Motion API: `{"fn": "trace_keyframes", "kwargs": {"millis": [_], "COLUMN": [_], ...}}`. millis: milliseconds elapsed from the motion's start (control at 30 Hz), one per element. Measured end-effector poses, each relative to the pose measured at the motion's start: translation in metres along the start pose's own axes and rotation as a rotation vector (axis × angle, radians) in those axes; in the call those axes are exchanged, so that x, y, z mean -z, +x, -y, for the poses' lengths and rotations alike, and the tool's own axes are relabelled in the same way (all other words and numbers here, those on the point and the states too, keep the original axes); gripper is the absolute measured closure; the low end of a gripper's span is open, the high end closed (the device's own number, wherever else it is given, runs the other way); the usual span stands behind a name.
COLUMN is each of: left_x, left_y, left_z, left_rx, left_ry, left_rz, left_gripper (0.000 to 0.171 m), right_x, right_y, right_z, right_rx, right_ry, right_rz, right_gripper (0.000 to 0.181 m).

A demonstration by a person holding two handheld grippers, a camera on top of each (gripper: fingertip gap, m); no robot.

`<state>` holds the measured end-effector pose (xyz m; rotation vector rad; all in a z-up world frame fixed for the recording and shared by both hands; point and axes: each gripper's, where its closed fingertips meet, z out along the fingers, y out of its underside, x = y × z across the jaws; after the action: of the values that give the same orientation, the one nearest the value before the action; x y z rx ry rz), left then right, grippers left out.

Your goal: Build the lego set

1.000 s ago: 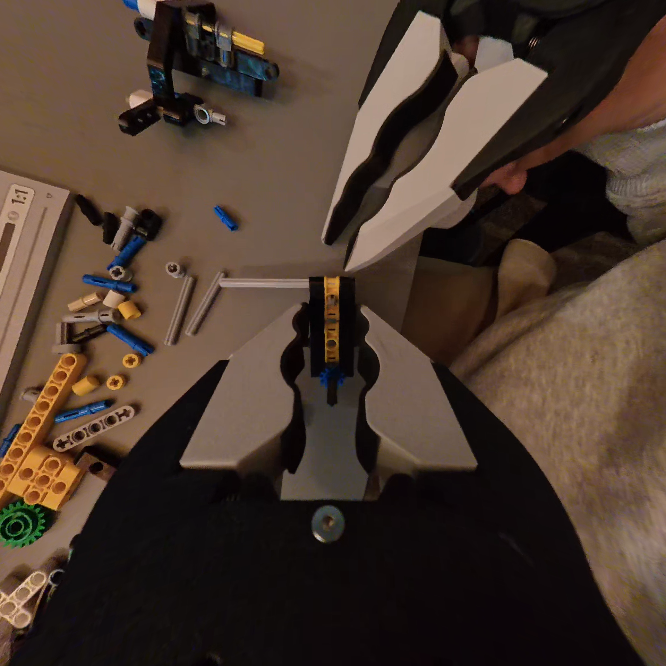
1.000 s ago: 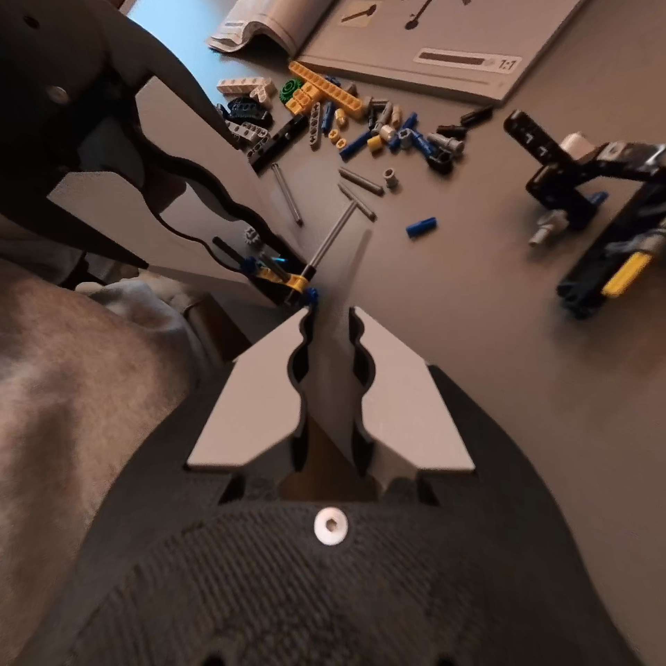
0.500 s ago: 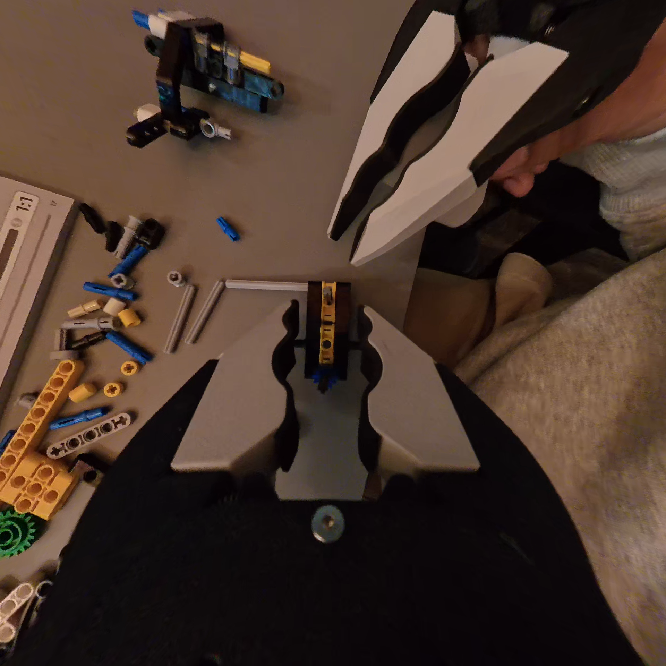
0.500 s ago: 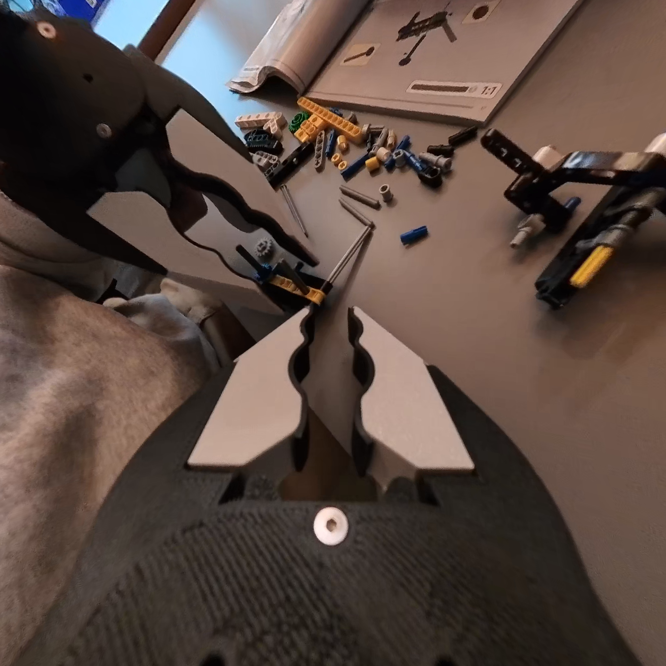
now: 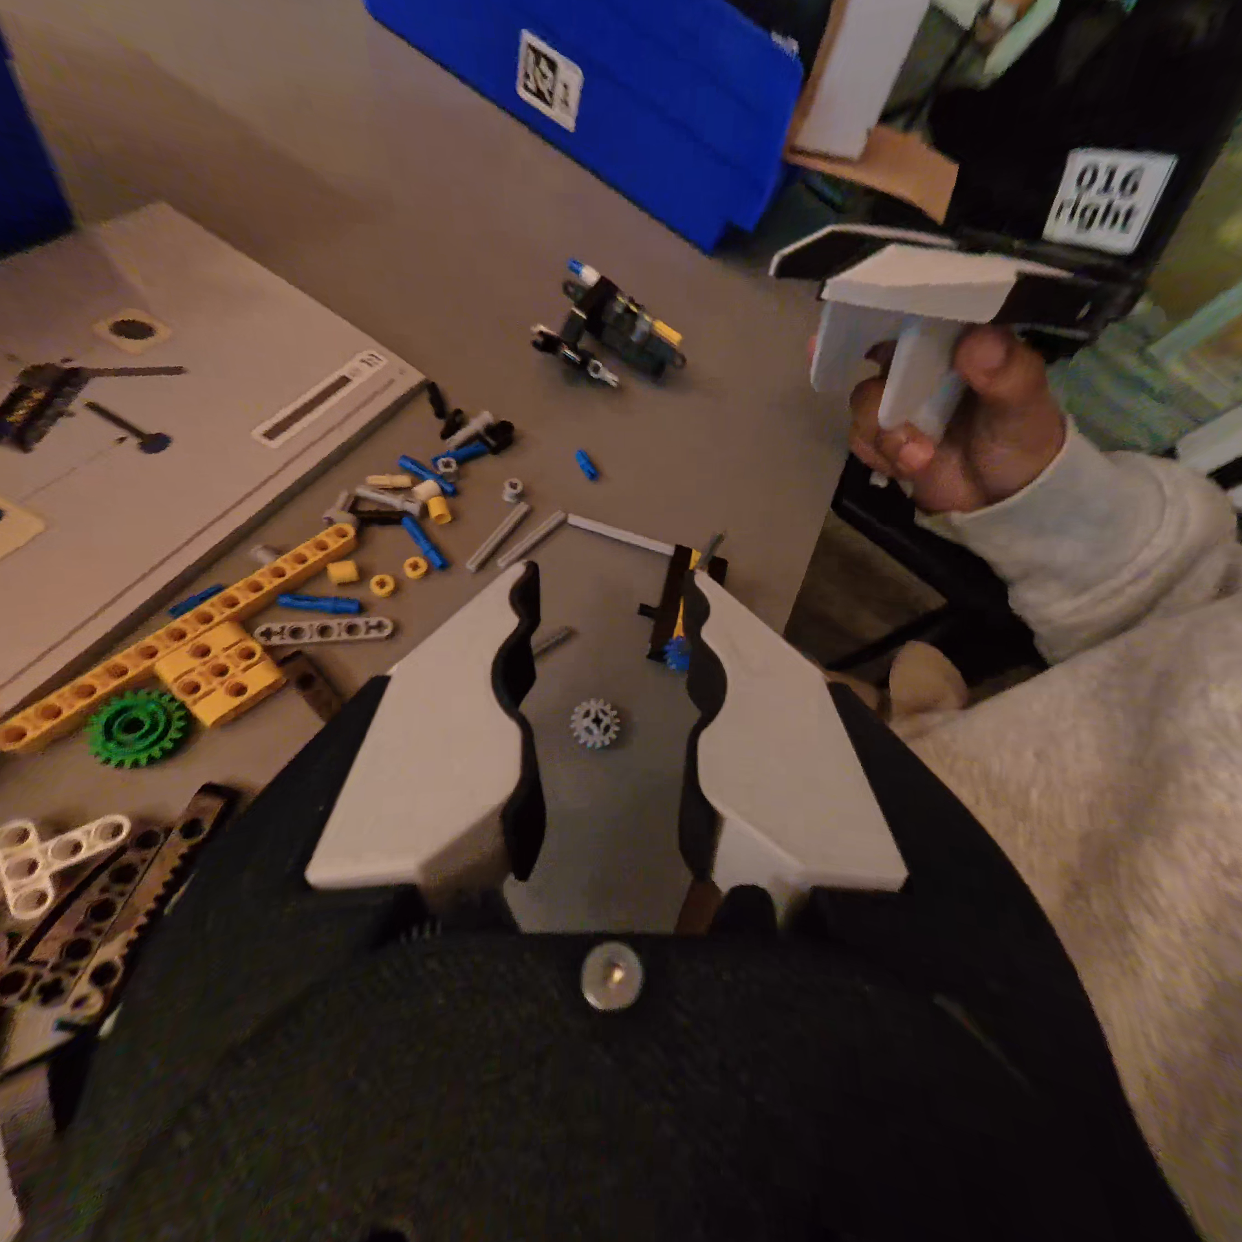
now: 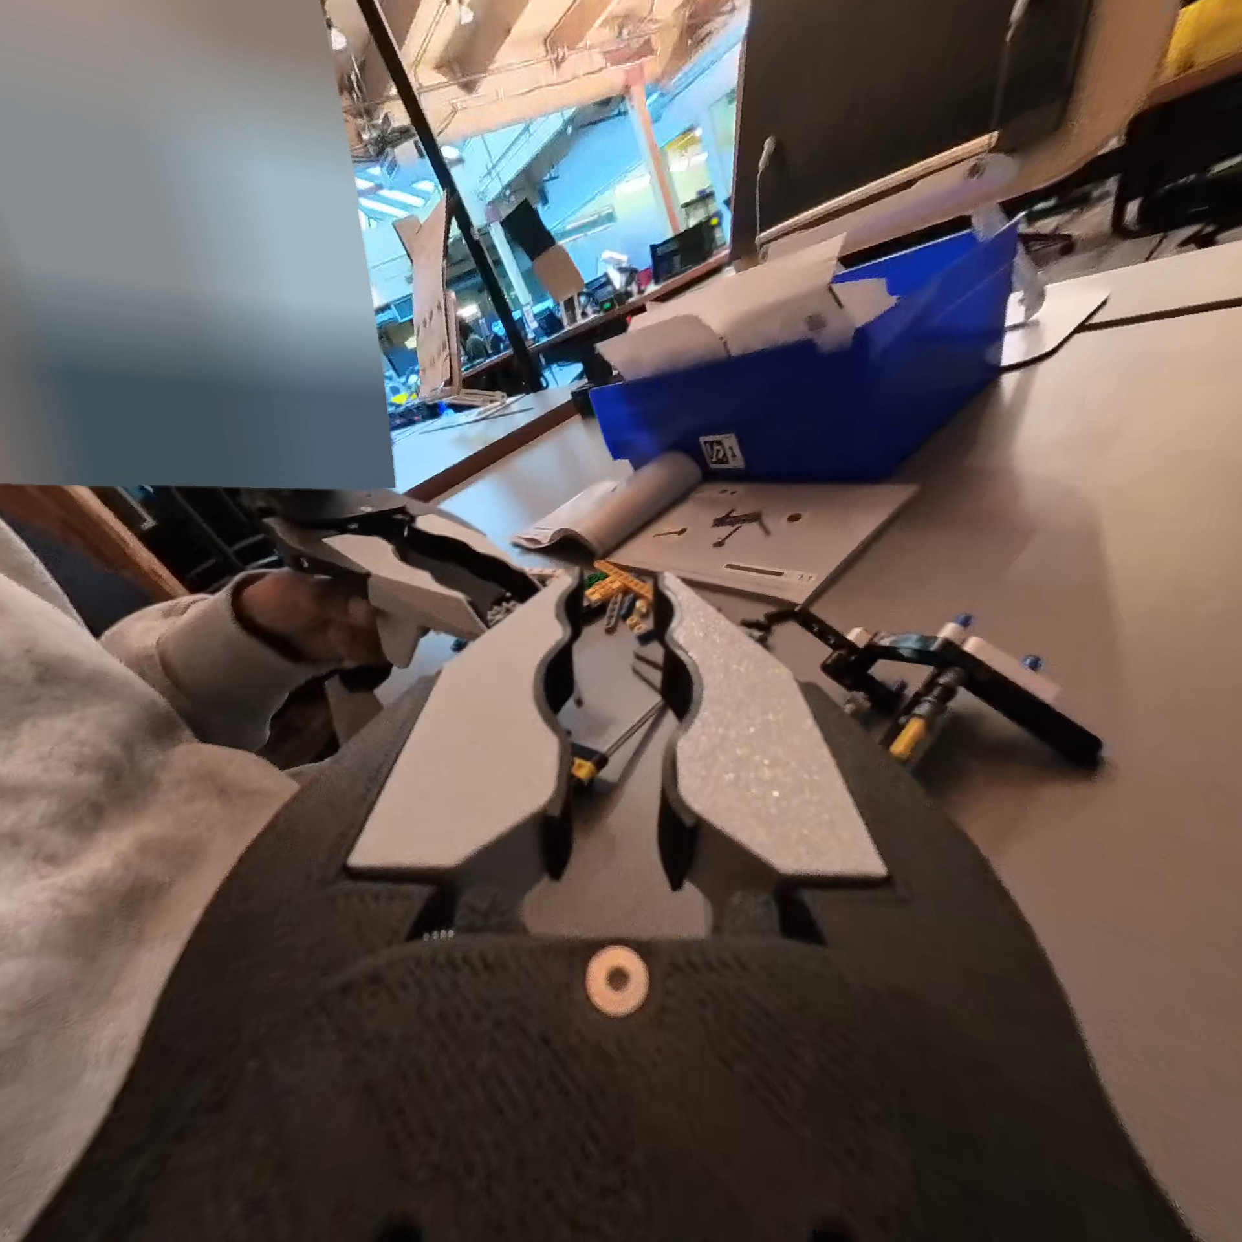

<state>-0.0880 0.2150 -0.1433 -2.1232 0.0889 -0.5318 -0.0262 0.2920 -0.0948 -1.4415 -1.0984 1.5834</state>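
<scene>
- Left tongs point(image 5: 608, 591): apart, empty, low over desk point(image 5: 706, 417).
- Small black-and-yellow subassembly point(image 5: 675, 608): on desk, just beside right finger's inner edge, long axis roughly along fingers, grey axle point(image 5: 618, 534) projecting left.
- Grey gear point(image 5: 595, 724): loose on desk between fingers.
- Right tongs point(image 6: 615, 591): apart, empty, raised, well apart; left nearer.

The table point(image 5: 336, 168) is grey, the bin point(image 5: 638, 114) bright blue. Among the loose parts lie a green gear point(image 5: 138, 728), a long yellow beam point(image 5: 181, 632), blue pins point(image 5: 319, 603) and a pale grey gear point(image 5: 595, 723).
</scene>
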Motion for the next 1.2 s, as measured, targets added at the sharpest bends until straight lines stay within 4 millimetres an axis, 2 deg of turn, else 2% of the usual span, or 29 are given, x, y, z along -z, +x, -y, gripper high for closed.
{"fn": "trace_keyframes", "kwargs": {"millis": [200, 400, 533, 867, 1200], "left_x": [0.018, 0.026, 0.024, 0.009, -0.001], "left_y": [-0.021, -0.025, -0.02, -0.003, -0.006], "left_z": [-0.005, -0.02, -0.033, -0.049, -0.059], "left_rx": [-0.008, -0.027, -0.037, -0.127, -0.162], "left_ry": [0.097, 0.084, 0.01, -0.127, -0.212], "left_rz": [0.066, 0.074, 0.043, 0.035, 0.091], "left_gripper": [0.13, 0.131, 0.141, 0.14, 0.135], "right_x": [-0.009, -0.009, -0.011, -0.013, -0.012], "right_y": [0.014, 0.021, 0.023, 0.019, 0.019], "right_z": [-0.01, -0.008, -0.011, -0.015, -0.015], "right_rx": [0.035, 0.019, 0.009, 0.032, 0.037], "right_ry": [-0.064, -0.052, -0.071, -0.102, -0.099], "right_rz": [-0.071, -0.114, -0.121, -0.103, -0.097], "right_gripper": [0.161, 0.16, 0.159, 0.158, 0.158]}}
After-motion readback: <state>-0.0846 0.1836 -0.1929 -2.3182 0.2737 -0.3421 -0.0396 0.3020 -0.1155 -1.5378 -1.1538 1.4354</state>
